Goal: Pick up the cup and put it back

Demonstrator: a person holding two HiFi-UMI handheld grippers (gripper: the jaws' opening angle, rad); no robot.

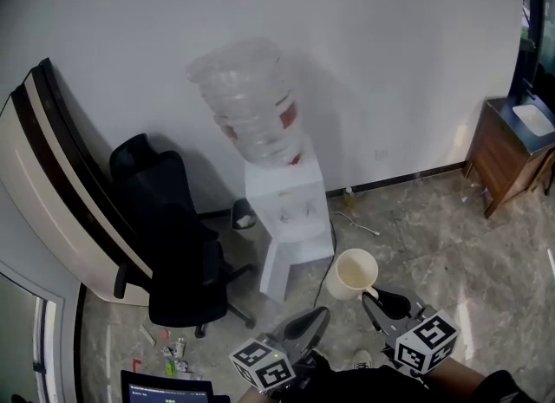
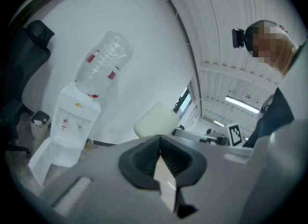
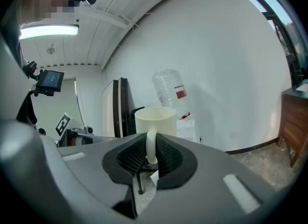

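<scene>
The cup (image 1: 351, 273) hung in the air at the lower middle of the head view, above the stone floor (image 1: 434, 245) and in front of the water cooler (image 1: 286, 219). It was cream-coloured, upright, mouth up, and looked empty.

The right gripper (image 1: 375, 297) had it by the handle. In the right gripper view the jaws were pinched on that thin handle, and the body of the cup (image 3: 155, 120) stood just beyond their tips, at the centre of the frame.

The left gripper (image 1: 314, 316) sat beside it at the bottom of the head view, near the cup but apart from it. Its own view showed the jaws pressed together at the tips with nothing between them, and the cup (image 2: 155, 120) just above them in the frame.

A black office chair (image 1: 173, 237) stood at the left.

By my reading, the lift was done and the putting back remained. No view showed a table or shelf under the cup, so where it belonged could not be told. The next move would call for carrying it level to that spot, lowering until its base sat flat, and only then spreading the right jaws off the handle. The grip on so narrow a handle might let the cup swing.
</scene>
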